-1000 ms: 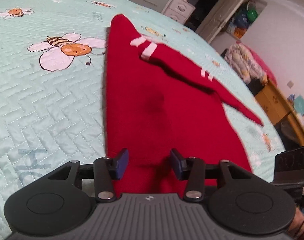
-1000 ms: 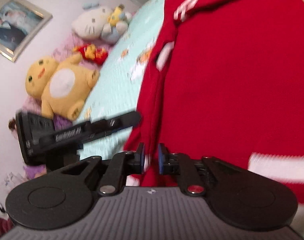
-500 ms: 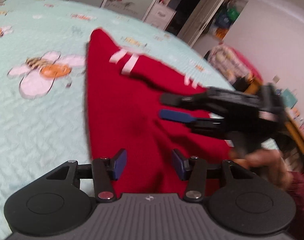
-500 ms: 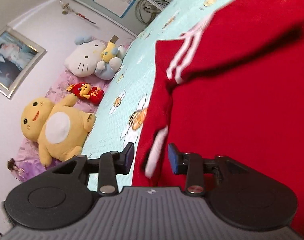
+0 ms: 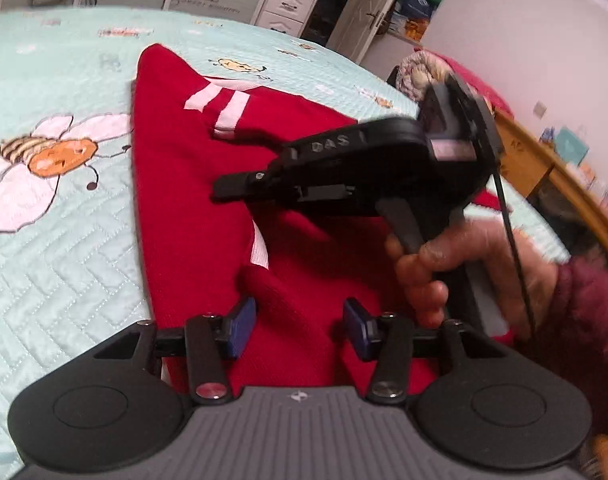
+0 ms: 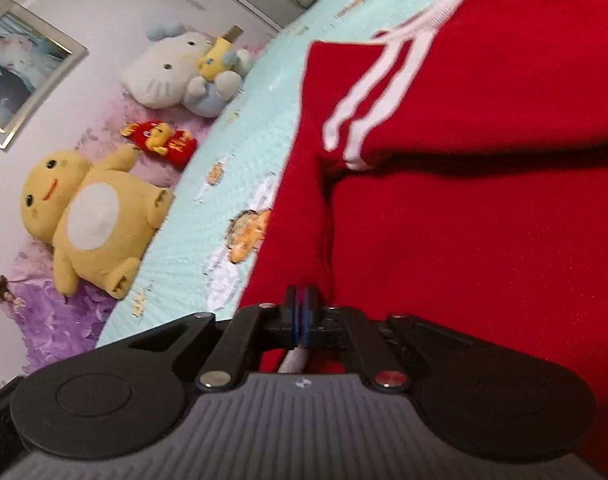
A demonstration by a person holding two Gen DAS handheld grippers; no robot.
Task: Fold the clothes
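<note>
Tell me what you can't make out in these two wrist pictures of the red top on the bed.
- Left wrist view: the right gripper is motion-blurred and seen side-on, so its pads cannot be seen.
- Left wrist view: the near hem of the red top is hidden behind the left gripper.
- Right wrist view: the top's right side is cut off by the frame edge.
- Right wrist view: the framed picture is too blurred to read.

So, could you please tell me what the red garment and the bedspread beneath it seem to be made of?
The red garment looks like a soft knit, possibly cotton or fleece: matte, finely textured, draping in thick folds, with white stripes. The bedspread looks like quilted woven fabric with a slight sheen: stitched herringbone lines puff its pale blue surface, and the bee pattern seems printed.
</note>
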